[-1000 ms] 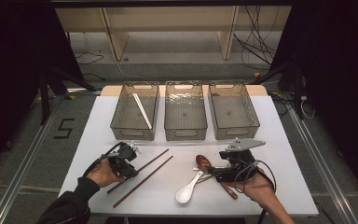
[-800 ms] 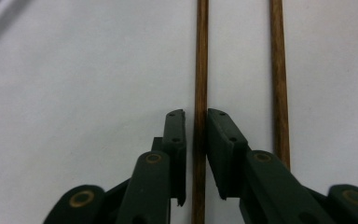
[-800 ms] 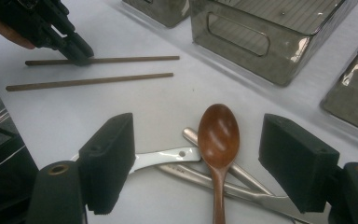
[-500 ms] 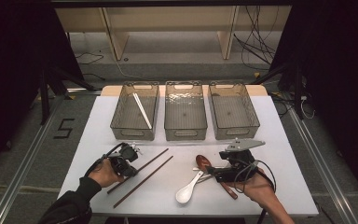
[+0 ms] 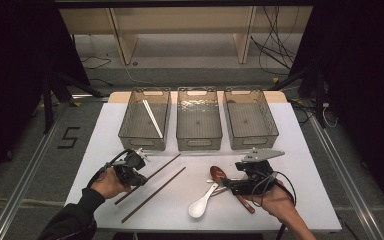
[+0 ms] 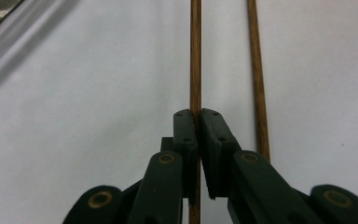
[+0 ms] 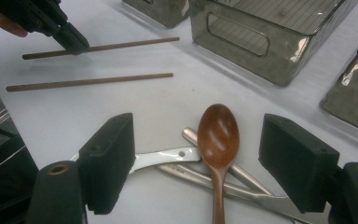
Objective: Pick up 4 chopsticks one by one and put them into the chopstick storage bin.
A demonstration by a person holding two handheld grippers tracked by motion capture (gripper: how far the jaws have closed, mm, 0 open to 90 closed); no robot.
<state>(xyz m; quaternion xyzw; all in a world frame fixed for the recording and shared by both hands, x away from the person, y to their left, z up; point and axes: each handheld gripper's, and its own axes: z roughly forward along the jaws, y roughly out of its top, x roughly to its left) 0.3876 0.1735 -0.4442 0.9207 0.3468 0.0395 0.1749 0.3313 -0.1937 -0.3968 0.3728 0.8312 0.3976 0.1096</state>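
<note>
Both jaws now clamped on chopstick point(image 6: 195, 56)

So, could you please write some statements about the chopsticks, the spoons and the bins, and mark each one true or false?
1. The left tool is shut on a brown chopstick. True.
2. The right tool is clamped on the wooden spoon. False: its jaws stand open on either side of the spoon and do not touch it.
3. A second brown chopstick lies on the table. True.
4. All three bins are empty. False: the left bin holds a white chopstick.
5. The white spoon lies in the middle bin. False: it lies on the table beside the wooden spoon.
</note>
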